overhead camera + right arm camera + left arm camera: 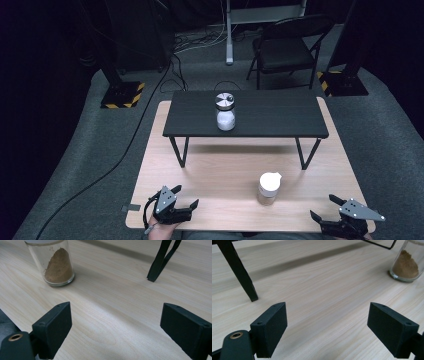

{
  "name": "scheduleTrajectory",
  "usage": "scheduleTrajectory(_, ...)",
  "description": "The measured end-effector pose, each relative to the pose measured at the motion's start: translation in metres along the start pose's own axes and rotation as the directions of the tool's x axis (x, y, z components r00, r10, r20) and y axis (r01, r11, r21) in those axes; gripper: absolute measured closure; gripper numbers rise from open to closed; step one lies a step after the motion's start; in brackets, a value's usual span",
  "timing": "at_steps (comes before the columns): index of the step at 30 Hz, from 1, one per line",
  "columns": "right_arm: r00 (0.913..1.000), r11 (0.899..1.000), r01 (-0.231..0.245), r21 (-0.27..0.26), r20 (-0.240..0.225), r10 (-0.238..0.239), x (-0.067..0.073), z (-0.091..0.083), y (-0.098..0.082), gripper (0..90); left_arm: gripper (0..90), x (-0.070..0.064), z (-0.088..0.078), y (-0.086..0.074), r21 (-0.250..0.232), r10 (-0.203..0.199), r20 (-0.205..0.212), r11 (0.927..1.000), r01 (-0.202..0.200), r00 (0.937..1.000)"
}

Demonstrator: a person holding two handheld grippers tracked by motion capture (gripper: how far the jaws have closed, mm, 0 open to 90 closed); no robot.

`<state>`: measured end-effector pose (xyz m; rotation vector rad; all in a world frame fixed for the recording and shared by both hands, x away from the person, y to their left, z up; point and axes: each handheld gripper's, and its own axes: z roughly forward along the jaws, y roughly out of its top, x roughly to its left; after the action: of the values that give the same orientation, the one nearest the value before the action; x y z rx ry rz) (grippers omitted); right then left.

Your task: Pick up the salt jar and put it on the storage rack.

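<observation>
pale wooden table (220, 175), grey carpet (75, 165), dark room

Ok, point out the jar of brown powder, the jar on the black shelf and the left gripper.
Jar of brown powder (58, 268), right gripper view, on the glass wall over the powder.
Jar on the black shelf (225, 119), high view, on its white-filled body.
Left gripper (184, 196), high view, midway between its fingertips.

Lab or recording studio: dark room, grey carpet (385, 150), black stands on hazard-striped bases (122, 95), cables (150, 100) across floor, folding chair (287, 47), lone wooden table (225, 170) as test bench.
</observation>
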<state>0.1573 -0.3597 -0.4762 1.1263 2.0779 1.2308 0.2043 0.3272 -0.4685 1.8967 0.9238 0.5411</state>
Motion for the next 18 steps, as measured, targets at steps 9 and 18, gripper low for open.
scheduleTrajectory(9,1.0000,1.000,0.009,0.007,-0.003,-0.009,0.0014,0.0016,0.0012,9.0,15.7,0.0010,0.0008,0.0017,0.011,0.004,0.012,0.9999,-0.004,0.9999)
scheduleTrajectory(18,1.0000,1.000,0.009,0.007,-0.003,-0.009,0.0010,0.0012,0.0011,9.0,15.7,0.0011,0.0012,0.0029,0.018,0.009,0.014,0.9998,-0.010,0.9999)
